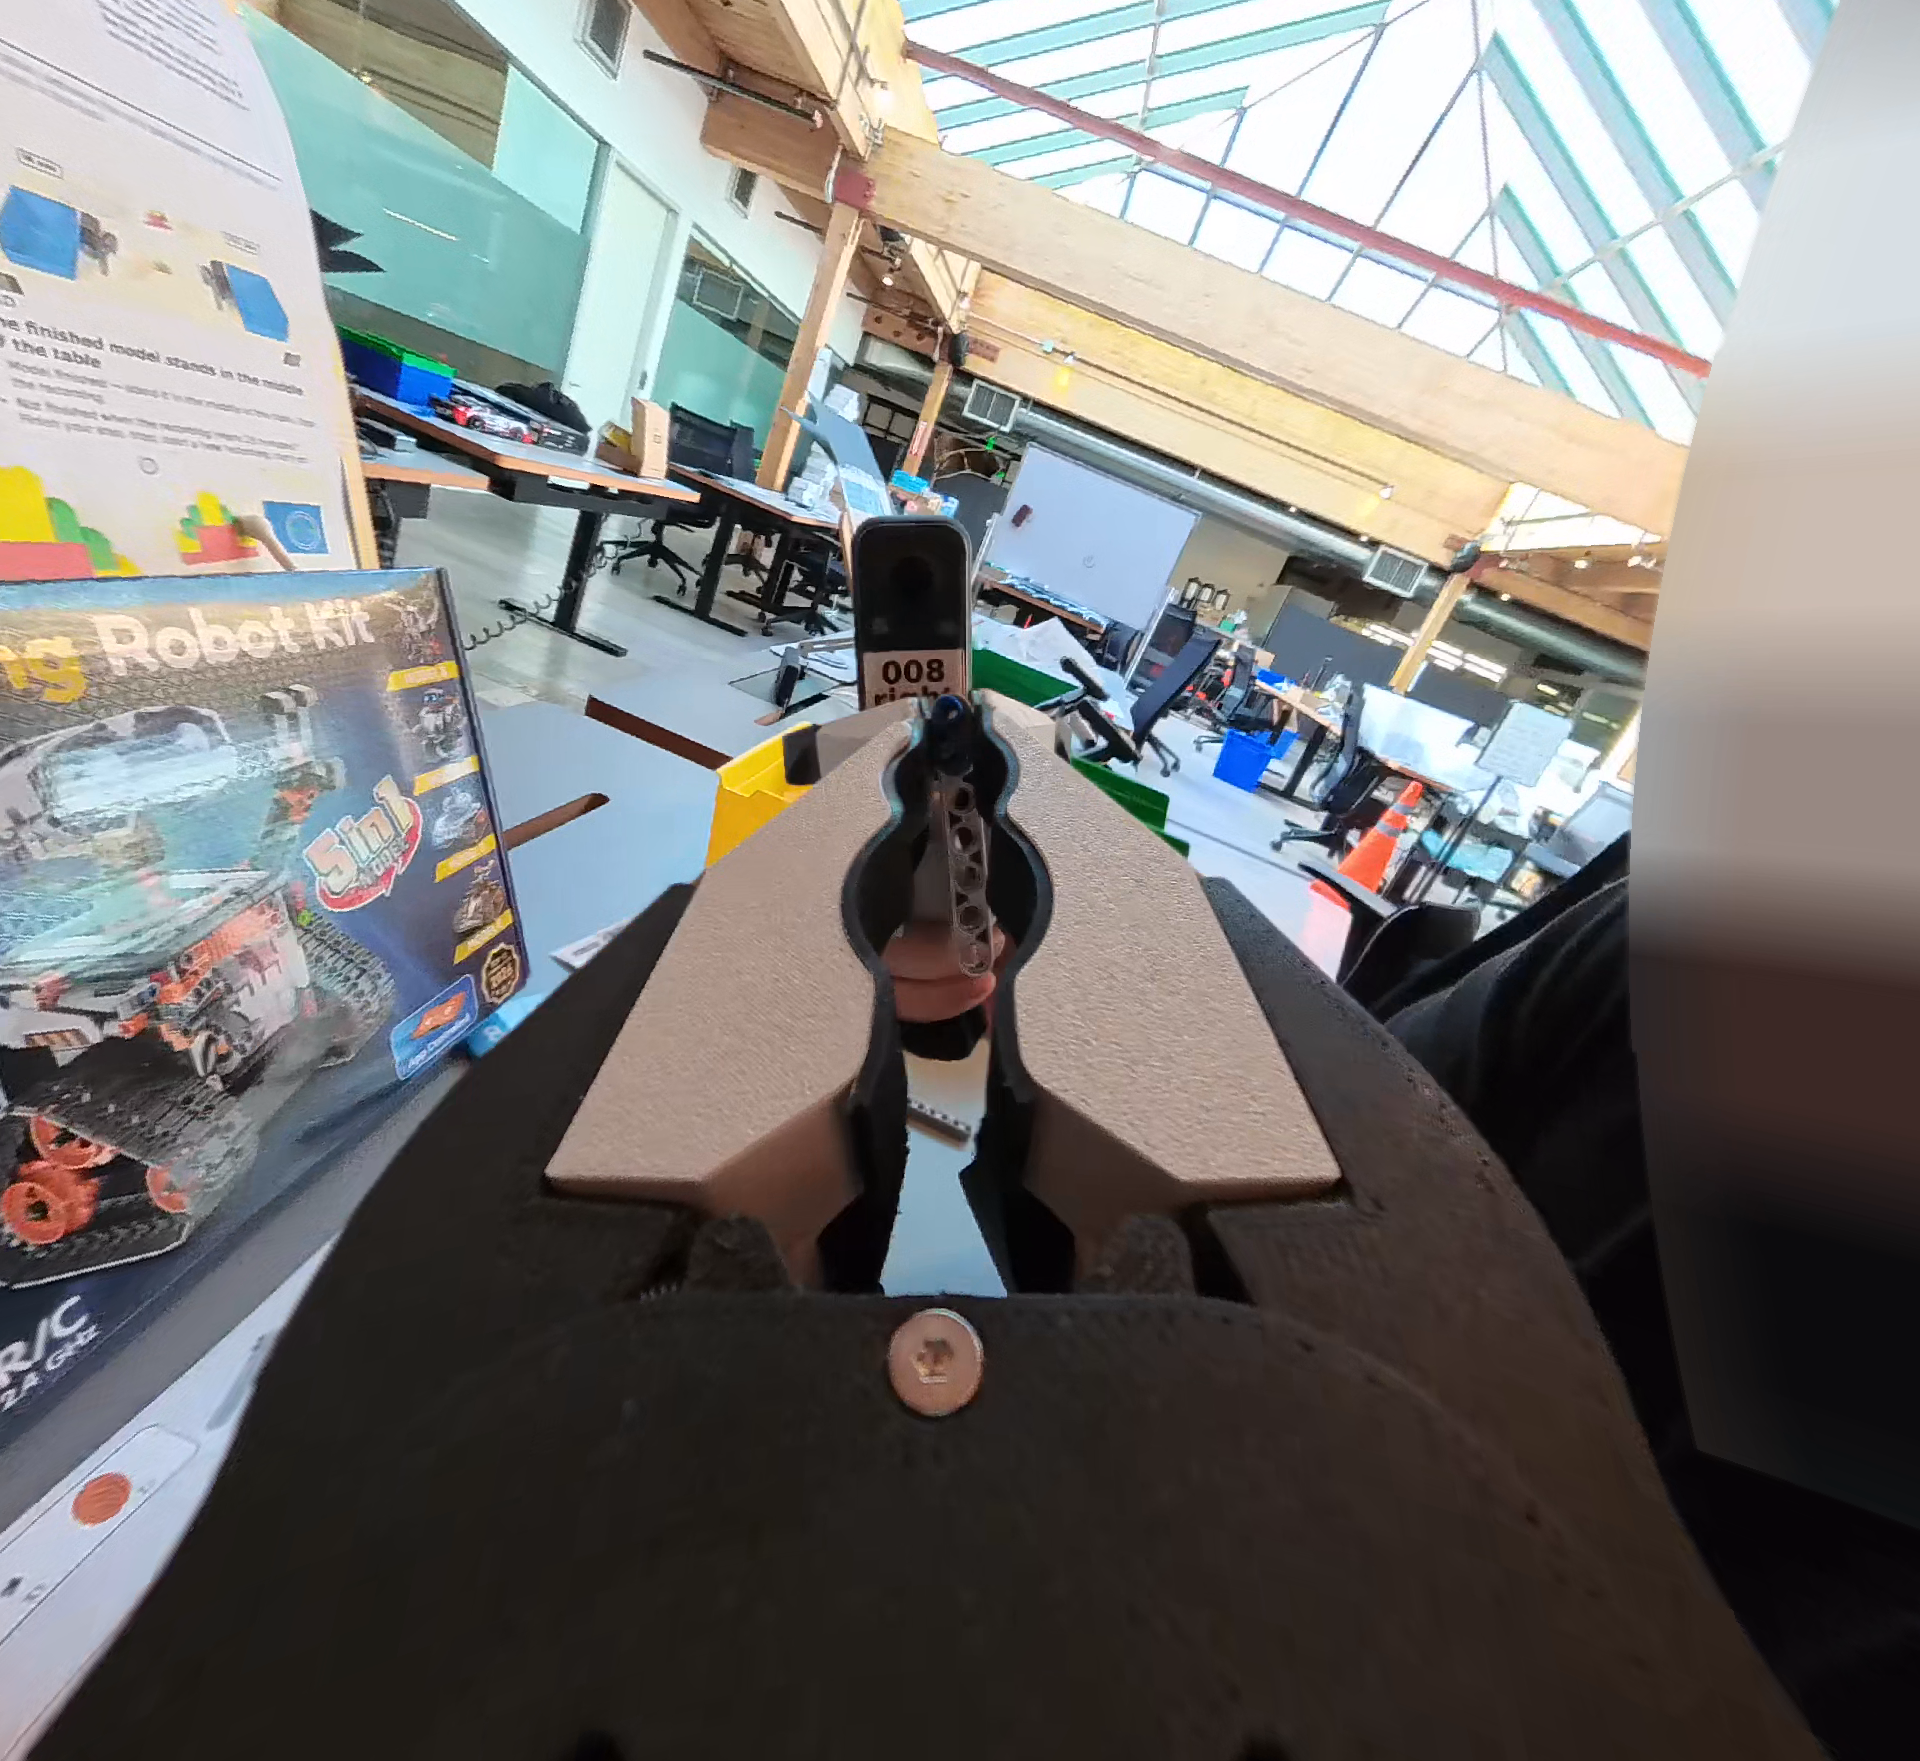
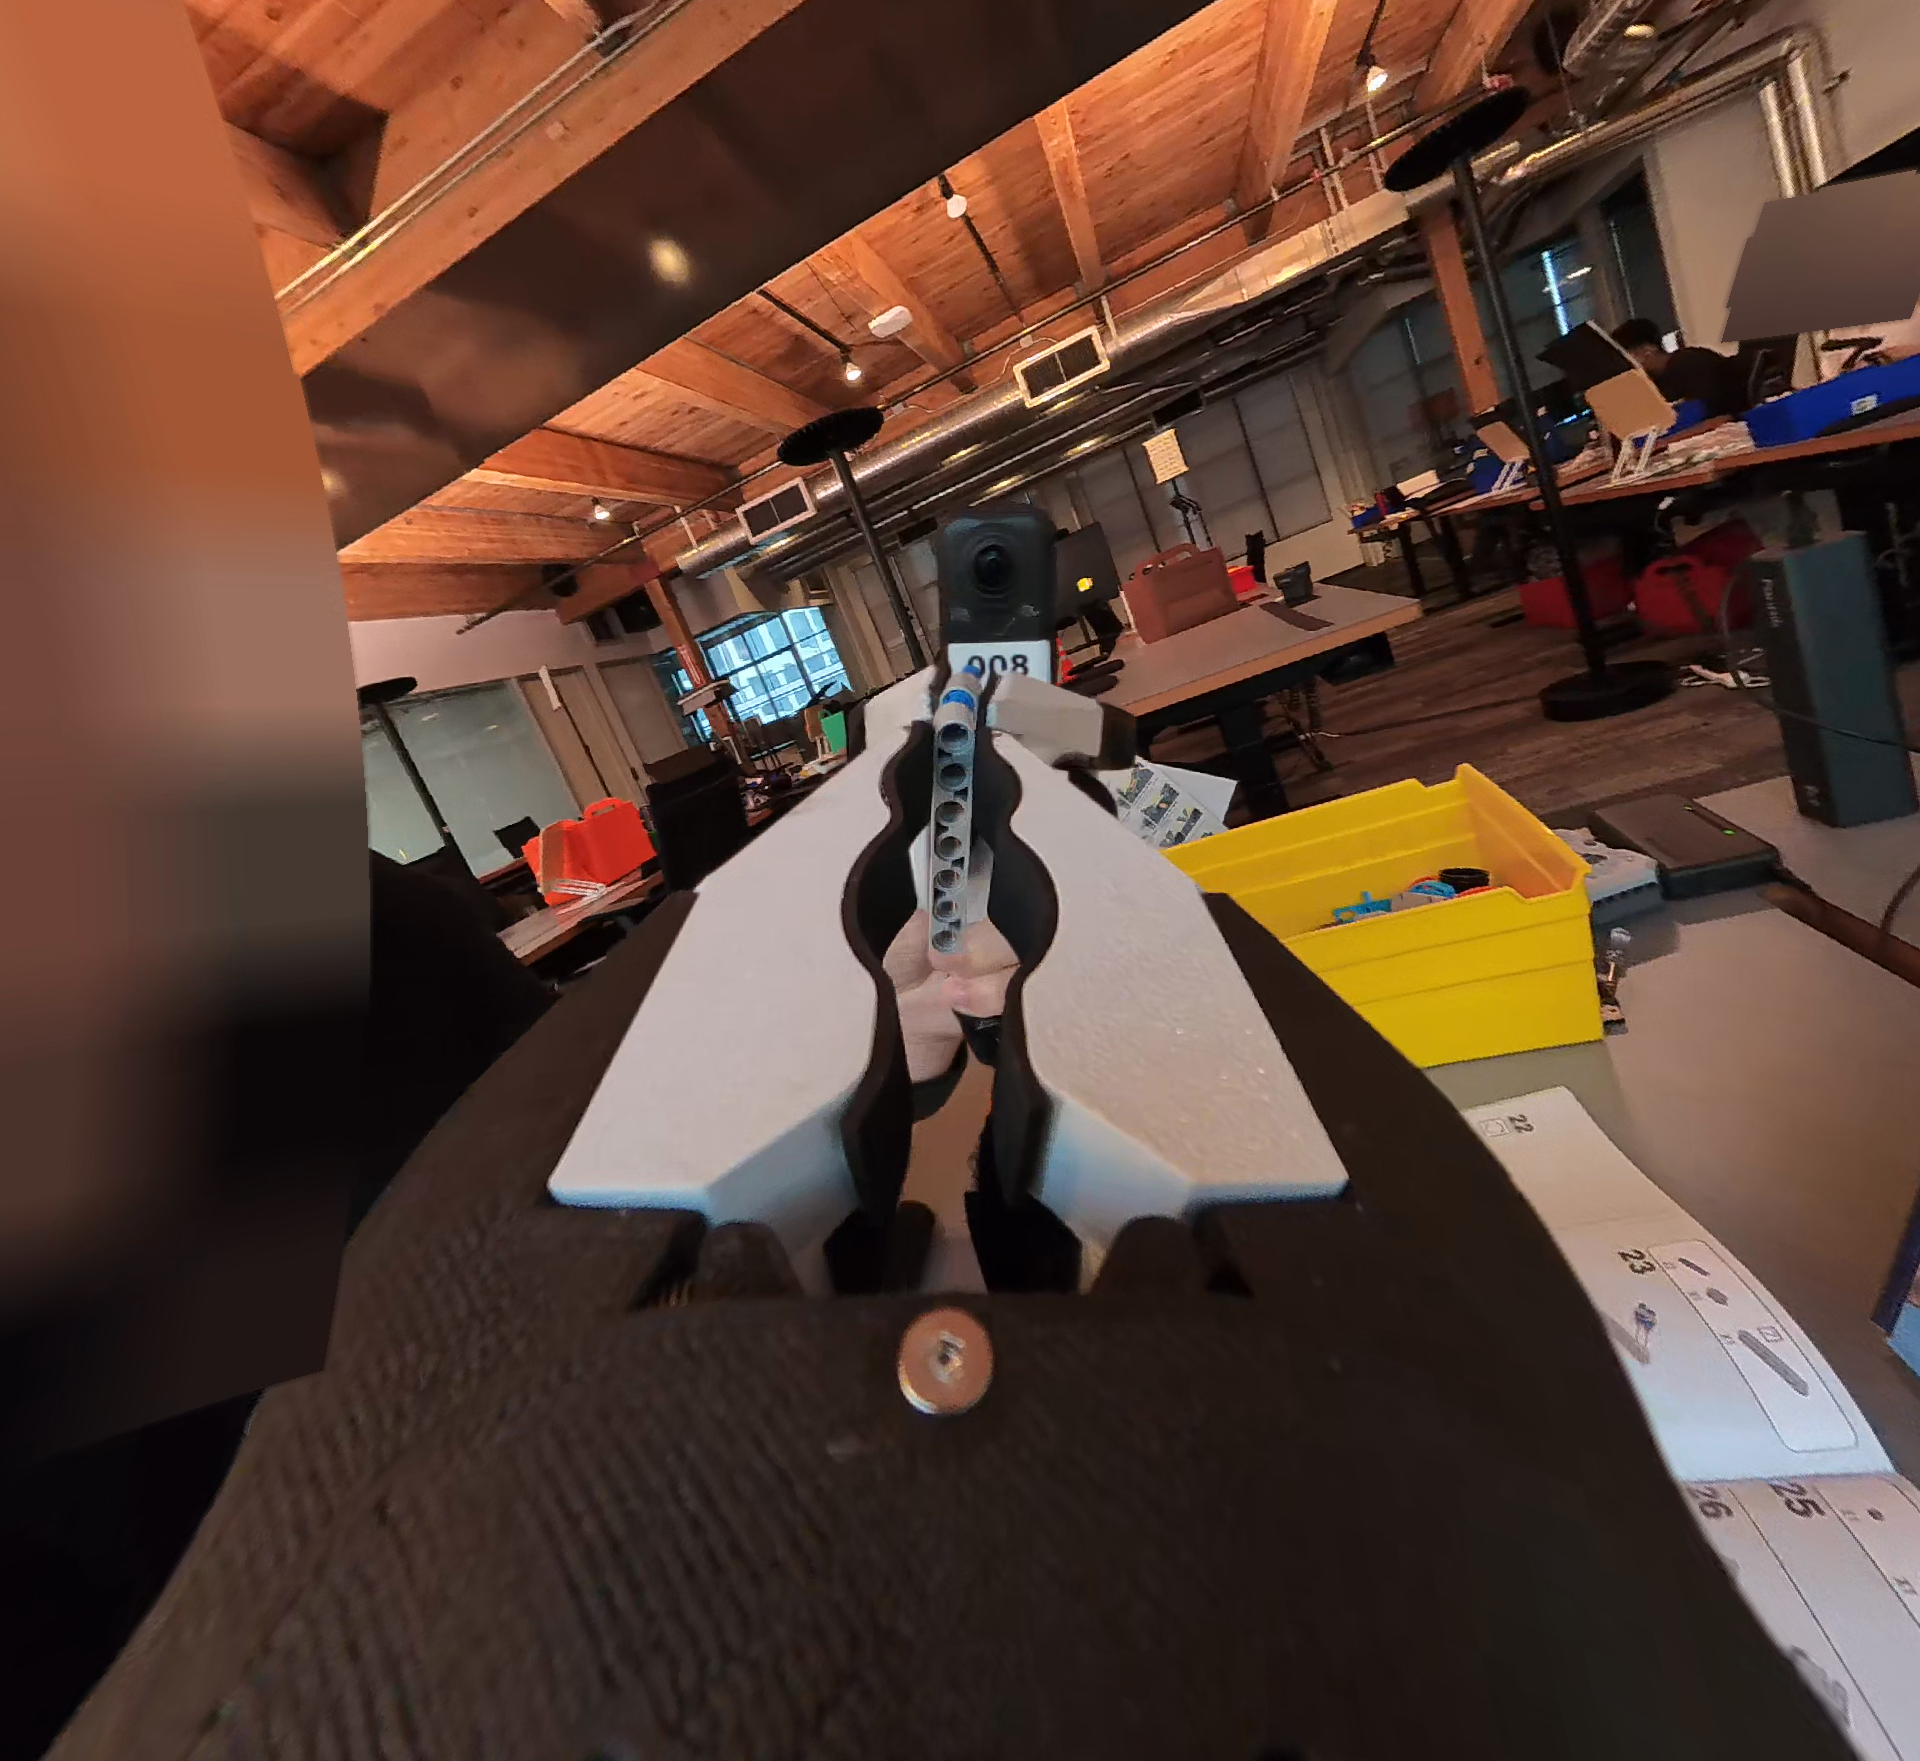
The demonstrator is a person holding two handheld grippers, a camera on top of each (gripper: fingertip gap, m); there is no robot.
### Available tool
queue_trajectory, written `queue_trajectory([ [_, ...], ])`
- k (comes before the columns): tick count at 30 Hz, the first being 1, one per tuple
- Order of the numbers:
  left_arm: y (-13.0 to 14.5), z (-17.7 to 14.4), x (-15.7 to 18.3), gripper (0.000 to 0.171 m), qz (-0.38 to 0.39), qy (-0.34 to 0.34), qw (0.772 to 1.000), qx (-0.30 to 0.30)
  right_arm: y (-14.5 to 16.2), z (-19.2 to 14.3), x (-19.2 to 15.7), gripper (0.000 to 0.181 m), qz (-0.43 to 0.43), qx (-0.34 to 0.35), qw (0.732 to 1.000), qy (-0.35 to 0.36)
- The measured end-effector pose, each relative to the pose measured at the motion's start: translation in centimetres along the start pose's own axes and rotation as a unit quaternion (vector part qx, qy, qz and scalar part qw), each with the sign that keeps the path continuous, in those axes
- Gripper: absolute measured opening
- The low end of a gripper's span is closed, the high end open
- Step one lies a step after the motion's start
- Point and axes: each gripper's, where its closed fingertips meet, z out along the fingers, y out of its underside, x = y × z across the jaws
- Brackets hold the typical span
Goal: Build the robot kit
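Note:
My left gripper (image 1: 943,724) and right gripper (image 2: 961,709) meet tip to tip, facing each other above the table. The right gripper's white fingers (image 2: 1132,963) are shut on a grey beam with a row of holes (image 2: 951,838), which stands upright between them. A blue pin (image 2: 961,691) sits in the beam's top end. The left gripper's tan fingers (image 1: 1132,963) are shut on that dark blue pin (image 1: 945,712), with the grey beam (image 1: 964,864) showing behind the gap. The left gripper's tan fingertip (image 2: 1049,712) shows beside the beam. A hand (image 2: 940,994) shows below.
A robot kit box (image 1: 239,880) and a printed instruction sheet (image 1: 156,205) stand at the left. A yellow bin (image 2: 1455,963) with small parts sits on the grey table (image 2: 1745,1015); it also shows in the left wrist view (image 1: 753,792). An open instruction booklet (image 2: 1714,1348) lies at the right. My left and right fingertips are right by each other.

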Motion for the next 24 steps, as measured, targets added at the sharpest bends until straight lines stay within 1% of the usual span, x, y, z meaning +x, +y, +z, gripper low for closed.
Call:
queue_trajectory([
  [2, 0.1, 0.0, -0.2, 0.005, 0.003, -0.005, 1.000, -0.002, 0.0, -0.1, 0.2, 0.005, -0.003, -0.003, 1.000, 0.009],
  [4, 0.4, 0.0, -0.8, 0.006, 0.026, -0.035, 0.999, -0.016, 0.3, -0.3, 1.0, 0.005, -0.007, -0.014, 0.999, 0.032],
  [7, 0.4, 0.0, -0.9, 0.006, 0.044, -0.052, 0.997, -0.022, 0.3, -0.2, 1.0, 0.005, -0.006, -0.018, 0.999, 0.036],
  [10, 0.5, -0.1, -1.4, 0.006, 0.084, -0.088, 0.992, -0.032, 0.5, -0.3, 1.6, 0.005, -0.021, -0.027, 0.997, 0.064],
  [12, 0.2, 0.1, -0.7, 0.006, 0.083, -0.077, 0.993, -0.026, 0.3, -0.2, 0.9, 0.005, -0.021, -0.023, 0.998, 0.048],
  [17, 0.1, -0.1, 0.2, 0.005, 0.029, -0.021, 0.999, -0.015, 0.4, 0.1, -0.1, 0.005, -0.002, -0.022, 1.000, 0.008],
  [22, 0.1, 0.0, -0.1, 0.006, 0.018, -0.024, 0.999, -0.015, 0.6, 0.0, 0.2, 0.005, 0.017, -0.020, 1.000, -0.001],
  [24, 0.2, 0.1, -0.8, 0.006, 0.029, -0.047, 0.998, -0.018, 0.7, -0.1, 1.0, 0.005, 0.016, -0.025, 0.999, 0.020],
])
